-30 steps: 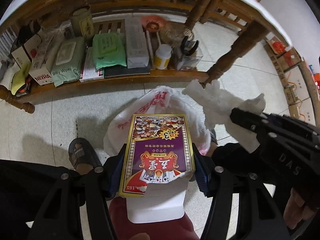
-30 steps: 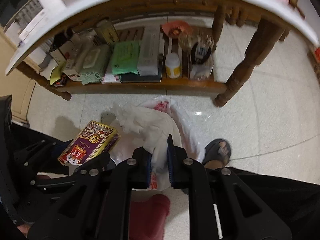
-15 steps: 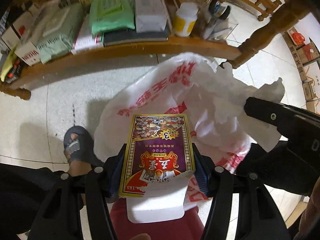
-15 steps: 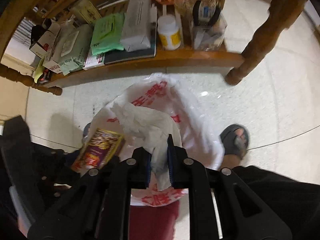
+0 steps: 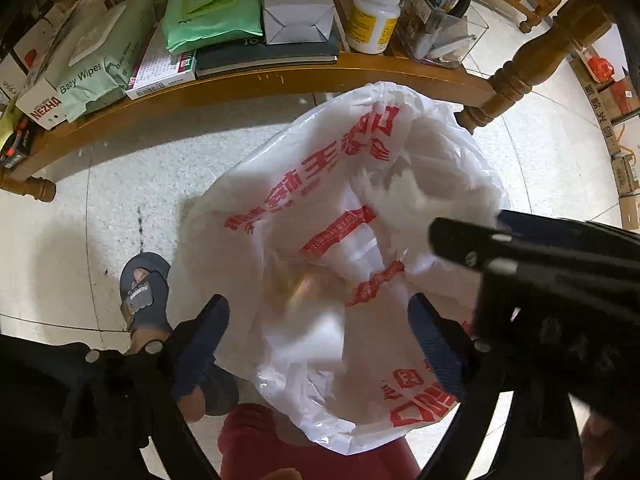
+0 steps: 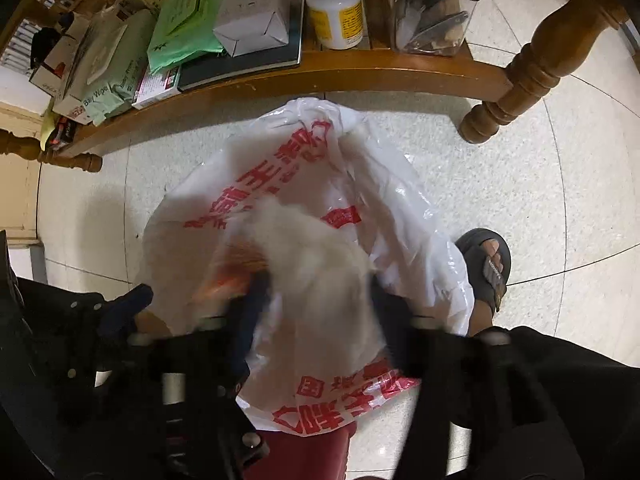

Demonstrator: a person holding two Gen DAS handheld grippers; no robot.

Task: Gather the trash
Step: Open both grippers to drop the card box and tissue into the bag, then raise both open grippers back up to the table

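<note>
A white plastic bag with red print (image 5: 320,208) lines a red bin (image 5: 272,456) on the floor below both grippers; it also shows in the right wrist view (image 6: 304,184). My left gripper (image 5: 320,344) is open and empty over the bag mouth. A blurred card box (image 5: 296,284) is falling inside the bag. My right gripper (image 6: 316,304) is open, with a blurred white tissue wad (image 6: 316,264) dropping between its fingers. The right gripper's body (image 5: 540,280) crosses the left wrist view at right.
A wooden table's low shelf (image 5: 256,80) holds baby wipes (image 5: 88,68), a green pack (image 5: 212,12), a white box (image 5: 296,0), a pill bottle (image 5: 374,16) and a clear container (image 5: 440,28). A table leg (image 5: 520,72) stands right. Slippered feet (image 5: 144,296) flank the bin.
Both grippers opened over the bag. The card box left the left gripper and the tissue left the right one; both are falling into the bag. Both cameras moved lower, closer to the bag.
</note>
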